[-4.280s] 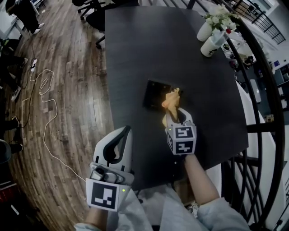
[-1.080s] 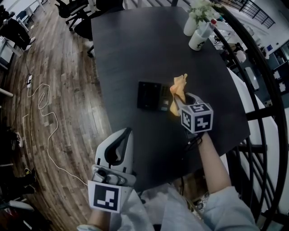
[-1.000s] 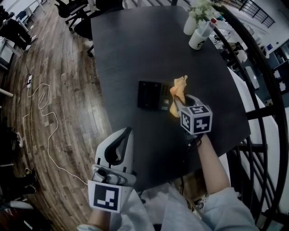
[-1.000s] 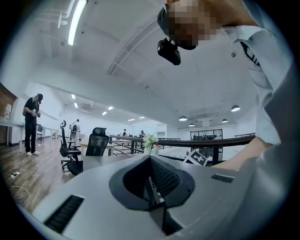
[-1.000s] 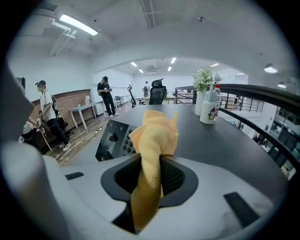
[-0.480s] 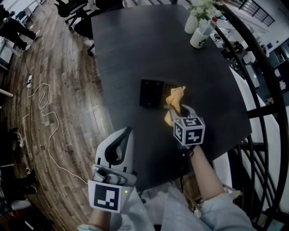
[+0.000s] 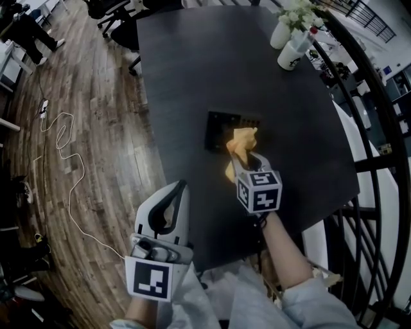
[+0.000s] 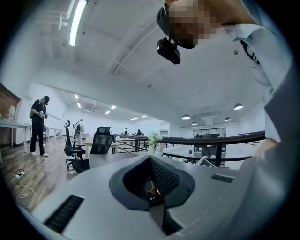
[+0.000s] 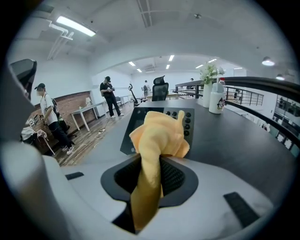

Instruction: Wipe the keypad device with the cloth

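Note:
A flat black keypad device (image 7: 226,128) (image 9: 159,126) lies on the dark table (image 7: 205,71), with round buttons along its right side. My right gripper (image 7: 244,159) (image 9: 154,174) is shut on a yellow cloth (image 7: 238,144) (image 9: 157,136). The bunched cloth sits over the device's near right part and hides it there. My left gripper (image 7: 170,207) is held low at the table's near left edge, away from the device, its jaws together with nothing between them (image 8: 153,190).
Two white cups, one with flowers (image 7: 288,27) and one with a bottle (image 7: 294,54), stand at the table's far right. A black railing (image 7: 379,160) curves along the right. Office chairs (image 7: 115,13) and a white cable (image 7: 64,154) are on the wooden floor at left.
My right gripper with the cloth has moved left and nearer across the device, from its right edge onto its near right part. The left gripper has stayed in place.

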The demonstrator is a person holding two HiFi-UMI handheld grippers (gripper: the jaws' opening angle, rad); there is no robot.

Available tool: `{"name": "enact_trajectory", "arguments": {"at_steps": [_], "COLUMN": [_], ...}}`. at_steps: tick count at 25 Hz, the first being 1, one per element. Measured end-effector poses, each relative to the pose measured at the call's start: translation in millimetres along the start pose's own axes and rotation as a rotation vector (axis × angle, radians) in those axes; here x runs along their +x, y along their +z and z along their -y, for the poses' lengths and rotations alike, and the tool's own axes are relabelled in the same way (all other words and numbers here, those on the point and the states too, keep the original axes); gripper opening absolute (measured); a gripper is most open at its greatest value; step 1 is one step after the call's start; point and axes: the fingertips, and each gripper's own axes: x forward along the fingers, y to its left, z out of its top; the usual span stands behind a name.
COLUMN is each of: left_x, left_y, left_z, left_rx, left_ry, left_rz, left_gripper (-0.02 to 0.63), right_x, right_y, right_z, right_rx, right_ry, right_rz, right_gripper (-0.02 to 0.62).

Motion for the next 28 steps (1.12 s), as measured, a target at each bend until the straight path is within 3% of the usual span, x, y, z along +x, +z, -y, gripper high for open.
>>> {"name": "enact_trajectory", "arguments": {"at_steps": [14, 28], "left_x": [-4.7, -3.9], "left_y": [0.8, 30.7], "left_z": [-7.5, 10.1], "left_rx": [0.003, 0.039], "left_ry": [0.030, 0.013], "left_rz": [0.002, 0.053], "left_gripper": [0.014, 0.014], "right_x": [8.2, -72.2], "right_y": [7.9, 50.9], "right_z": [-76.3, -51.1], "right_rx": [-0.070, -0.075], "right_ry": [0.193, 0.124], "right_rz": [-0.006, 0.188], "right_gripper": [0.098, 0.098]}}
